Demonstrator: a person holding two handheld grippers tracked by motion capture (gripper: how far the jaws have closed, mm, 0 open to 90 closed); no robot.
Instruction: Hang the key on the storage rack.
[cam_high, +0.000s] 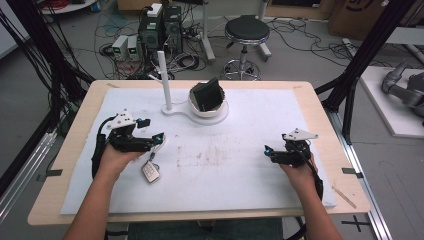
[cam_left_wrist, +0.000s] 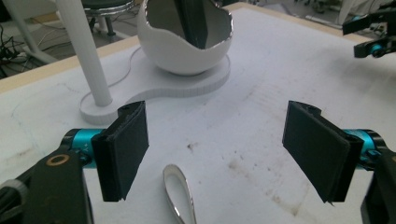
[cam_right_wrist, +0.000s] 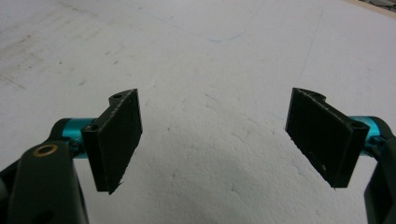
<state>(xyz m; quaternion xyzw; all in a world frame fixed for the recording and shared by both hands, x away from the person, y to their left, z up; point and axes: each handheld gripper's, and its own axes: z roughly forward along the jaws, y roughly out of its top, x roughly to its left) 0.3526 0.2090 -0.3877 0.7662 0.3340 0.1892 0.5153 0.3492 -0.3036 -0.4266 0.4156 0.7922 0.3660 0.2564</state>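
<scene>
Left tool (cam_high: 159, 138), at the centre left of the high view, hangs with its jaws spread just above a key fob (cam_high: 151, 172) on a metal ring (cam_left_wrist: 180, 198); it grips nothing. The fob lies flat on the white mat (cam_high: 240, 165) of the desk (cam_high: 80, 130), at the lower left of that frame. In the left gripper view the ring's shiny loop shows at the bottom centre, between the two black jaws. The fob is judged light, small and rigid, its smooth case and polished ring likely to slip; the thin ring, lying flat on the mat, offers little to pinch, so the fob's body or the link beside it looks the surer hold. Right tool (cam_high: 268, 150), at the centre right, also stands spread and empty. A white stand (cam_high: 195, 111) with a post and an egg-shaped cup sits at the upper centre.
</scene>
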